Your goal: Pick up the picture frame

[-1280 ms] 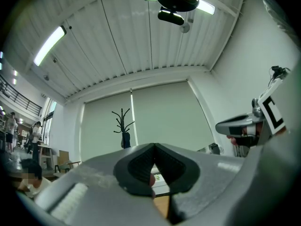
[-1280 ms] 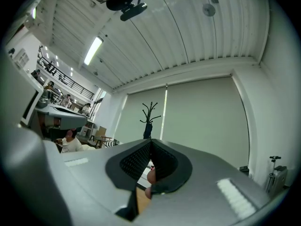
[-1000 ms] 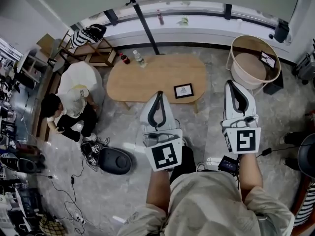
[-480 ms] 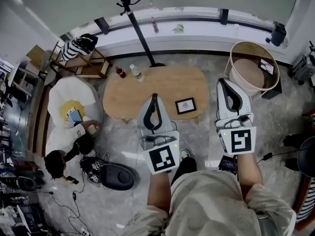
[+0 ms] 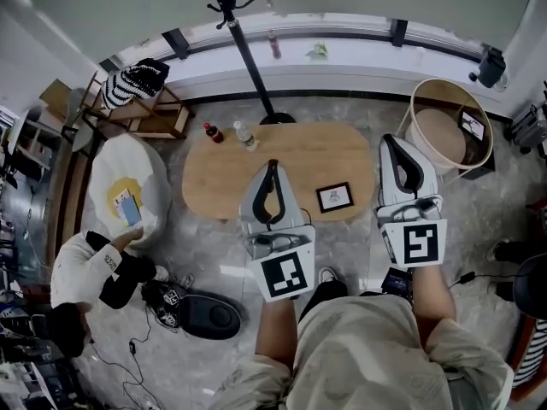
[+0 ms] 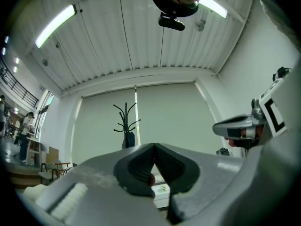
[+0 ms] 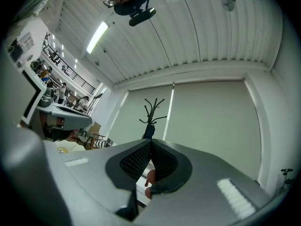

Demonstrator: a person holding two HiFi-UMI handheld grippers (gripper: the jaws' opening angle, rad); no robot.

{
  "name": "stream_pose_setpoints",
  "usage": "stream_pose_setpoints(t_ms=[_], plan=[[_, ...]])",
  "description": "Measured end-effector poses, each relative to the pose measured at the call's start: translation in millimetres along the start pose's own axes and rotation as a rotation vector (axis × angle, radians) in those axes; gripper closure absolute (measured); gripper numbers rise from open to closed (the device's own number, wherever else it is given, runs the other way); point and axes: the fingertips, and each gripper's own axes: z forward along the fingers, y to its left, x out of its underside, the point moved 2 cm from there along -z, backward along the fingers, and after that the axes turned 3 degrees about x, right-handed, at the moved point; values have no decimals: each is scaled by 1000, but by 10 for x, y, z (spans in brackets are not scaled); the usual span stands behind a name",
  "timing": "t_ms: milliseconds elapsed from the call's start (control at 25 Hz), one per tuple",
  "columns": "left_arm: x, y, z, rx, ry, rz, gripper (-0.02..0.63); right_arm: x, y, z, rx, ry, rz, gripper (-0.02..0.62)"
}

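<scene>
Wooden bench (image 5: 222,173) carries the picture frame (image 5: 335,196) near its near right edge, between the two tools in the head view. The left hand-held gripper (image 5: 273,165) and right hand-held gripper (image 5: 392,141) are both closed and empty. They are held raised and pointing ahead, apart from the frame, likely because the approach is unfinished.
</scene>
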Motion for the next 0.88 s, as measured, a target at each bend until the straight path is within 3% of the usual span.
stream_pose_setpoints(t_ms=[360, 880], plan=[[260, 196, 426, 23, 43, -25, 603, 234, -18, 414, 18, 43, 11, 594], [118, -204, 1161, 1, 11, 2, 603, 433, -775, 855, 7, -10, 71, 594]])
